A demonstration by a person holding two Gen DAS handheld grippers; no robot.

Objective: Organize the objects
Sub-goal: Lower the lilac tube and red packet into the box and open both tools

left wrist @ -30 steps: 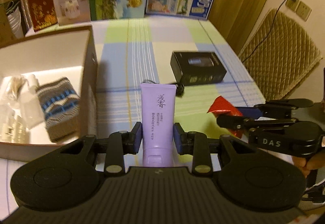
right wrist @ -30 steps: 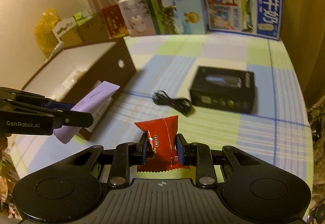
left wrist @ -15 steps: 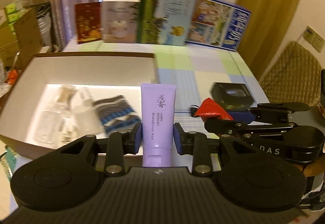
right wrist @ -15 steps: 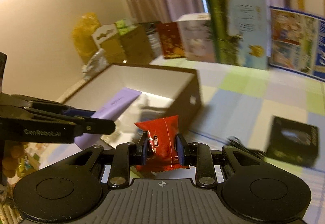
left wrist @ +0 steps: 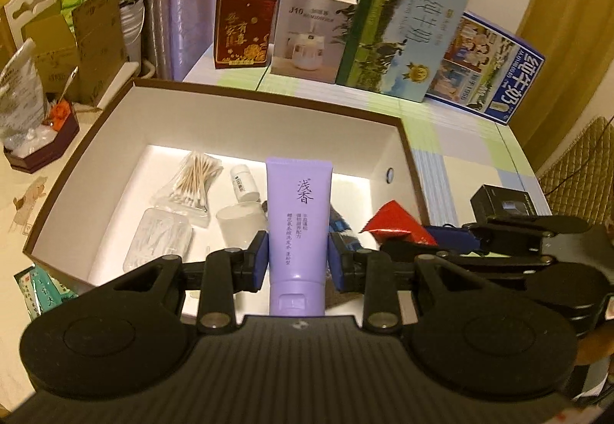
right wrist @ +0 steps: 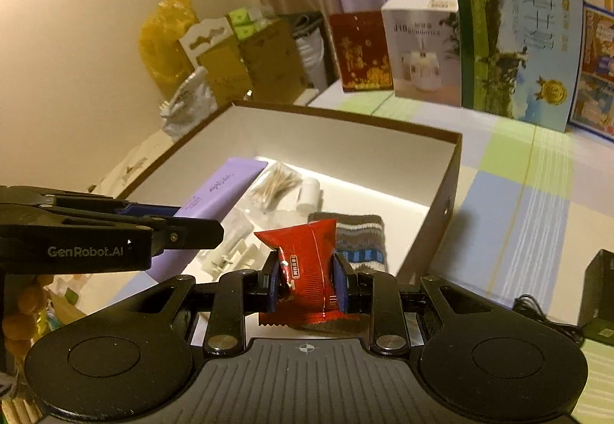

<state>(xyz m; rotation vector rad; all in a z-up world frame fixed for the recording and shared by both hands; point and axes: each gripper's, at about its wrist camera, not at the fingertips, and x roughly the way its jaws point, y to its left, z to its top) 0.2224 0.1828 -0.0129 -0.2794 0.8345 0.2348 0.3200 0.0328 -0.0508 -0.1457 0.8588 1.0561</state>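
Both claws now over the box [left wrist: 399, 139]: left claw [left wrist: 297, 262] grips tube [left wrist: 298, 216], right claw [right wrist: 307, 282] packet [right wrist: 307, 262].

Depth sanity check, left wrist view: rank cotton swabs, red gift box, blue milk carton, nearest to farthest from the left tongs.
From the left tongs, which are shut on the purple tube:
1. Cotton swabs: inside the open box, left of the tube.
2. Red gift box: beyond the box's far wall, upper left.
3. Blue milk carton: far right end of the back row; not much beyond the red box.
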